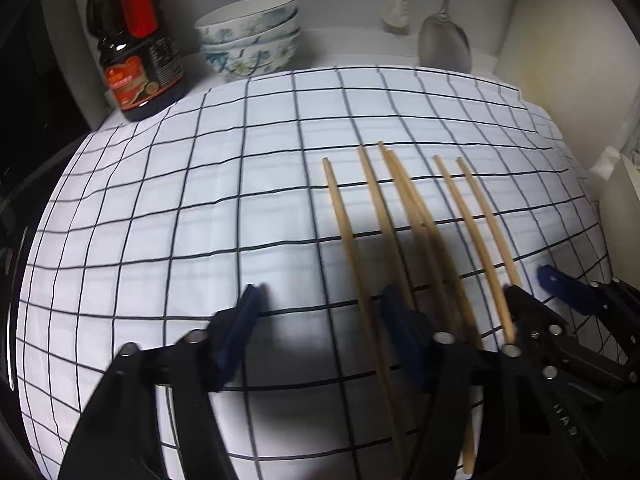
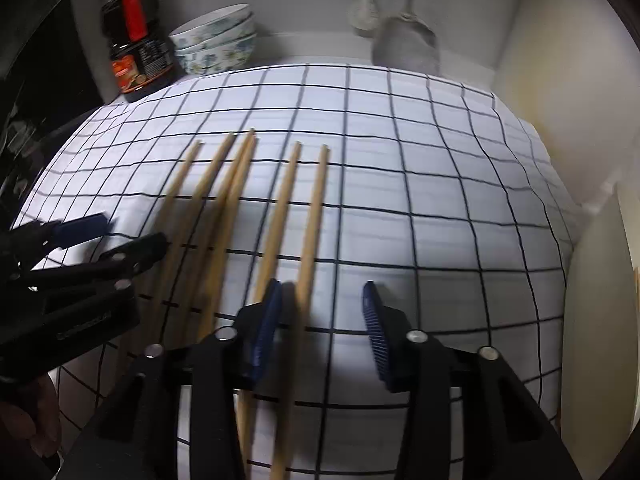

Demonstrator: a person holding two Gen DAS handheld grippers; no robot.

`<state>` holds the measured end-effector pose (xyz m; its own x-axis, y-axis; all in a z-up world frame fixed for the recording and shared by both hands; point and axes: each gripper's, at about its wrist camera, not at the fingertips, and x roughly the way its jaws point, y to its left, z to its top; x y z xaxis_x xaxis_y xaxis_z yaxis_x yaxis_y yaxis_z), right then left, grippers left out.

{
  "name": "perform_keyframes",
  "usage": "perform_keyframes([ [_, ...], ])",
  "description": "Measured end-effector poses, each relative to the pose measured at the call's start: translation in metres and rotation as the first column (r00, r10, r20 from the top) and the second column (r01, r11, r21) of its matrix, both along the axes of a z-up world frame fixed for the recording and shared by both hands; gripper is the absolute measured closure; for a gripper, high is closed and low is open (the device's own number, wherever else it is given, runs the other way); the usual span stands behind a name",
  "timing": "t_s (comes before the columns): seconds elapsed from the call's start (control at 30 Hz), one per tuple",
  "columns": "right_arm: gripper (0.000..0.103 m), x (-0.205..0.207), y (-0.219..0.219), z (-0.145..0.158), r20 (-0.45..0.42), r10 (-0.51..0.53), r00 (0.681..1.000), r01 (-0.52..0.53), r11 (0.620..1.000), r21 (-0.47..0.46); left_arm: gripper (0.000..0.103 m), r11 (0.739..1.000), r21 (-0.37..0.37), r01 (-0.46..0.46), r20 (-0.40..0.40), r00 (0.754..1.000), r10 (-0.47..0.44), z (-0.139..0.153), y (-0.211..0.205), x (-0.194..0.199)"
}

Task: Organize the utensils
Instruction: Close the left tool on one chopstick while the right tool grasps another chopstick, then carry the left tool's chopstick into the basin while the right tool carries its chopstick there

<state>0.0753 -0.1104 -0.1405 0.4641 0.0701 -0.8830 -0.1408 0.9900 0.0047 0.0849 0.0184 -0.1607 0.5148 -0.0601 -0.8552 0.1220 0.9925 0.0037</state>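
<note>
A: L→R, left wrist view first. What's there?

B: Far left, dark sauce bottle [image 1: 134,40] w/ red label on the counter, then stacked floral bowls [image 1: 250,32] just beside it. Both sit behind the checked cloth [image 1: 160,184]. Further right, a white brush [image 1: 396,4] and a metal ladle [image 1: 444,36] hang on the back wall.

A: Utensils?

B: Six wooden chopsticks [image 1: 404,216] lying on the cloth, right of center, roughly parallel, the middle two touching. Near ends run under the gripper.

A: Left gripper [image 1: 324,292]?

B: Jaws spread wide, nothing between the pads. Its right finger [image 1: 404,328] sits over the chopsticks; contact — can't tell, blurry. Right gripper's blue pad pokes in at far right.

A: Right wrist view add anything?

B: Yes: shows the left gripper [image 2: 132,232] from the side, at far left, w/ a bit of the person's hand [image 2: 32,420] below. Chopsticks [image 2: 240,200] sit left of center here. Right gripper [image 2: 322,292] also spread apart, straddling the rightmost stick, not pinching it. Bottle [image 2: 136,40] and bowls [image 2: 216,40] again top left; ladle [image 2: 406,46] blurred.
</note>
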Motion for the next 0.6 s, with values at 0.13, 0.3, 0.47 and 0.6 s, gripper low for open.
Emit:
perform_keyframes([
  [0.13,0.086,0.003,0.007,0.000,-0.011,0.045,0.999,-0.045,0.999,-0.005,0.090,0.999,-0.009,0.038,-0.004,0.999,-0.038,0.002,-0.008,-0.001],
  [0.3,0.097,0.004,0.002,0.002,-0.031,0.024,0.999,-0.023,0.999,0.028,0.096,0.998,-0.033,0.047,-0.038,0.998,-0.049,0.003,-0.008,0.000],
  [0.47,0.097,-0.004,-0.009,0.010,-0.060,-0.040,0.997,0.046,0.993,0.110,0.096,0.996,-0.072,0.043,-0.079,0.996,-0.049,0.008,0.000,-0.004],
  [0.6,0.097,-0.015,-0.017,0.031,-0.050,-0.070,0.996,0.078,0.983,0.169,0.096,0.994,-0.084,0.071,-0.074,0.994,-0.077,0.028,0.003,-0.013],
])
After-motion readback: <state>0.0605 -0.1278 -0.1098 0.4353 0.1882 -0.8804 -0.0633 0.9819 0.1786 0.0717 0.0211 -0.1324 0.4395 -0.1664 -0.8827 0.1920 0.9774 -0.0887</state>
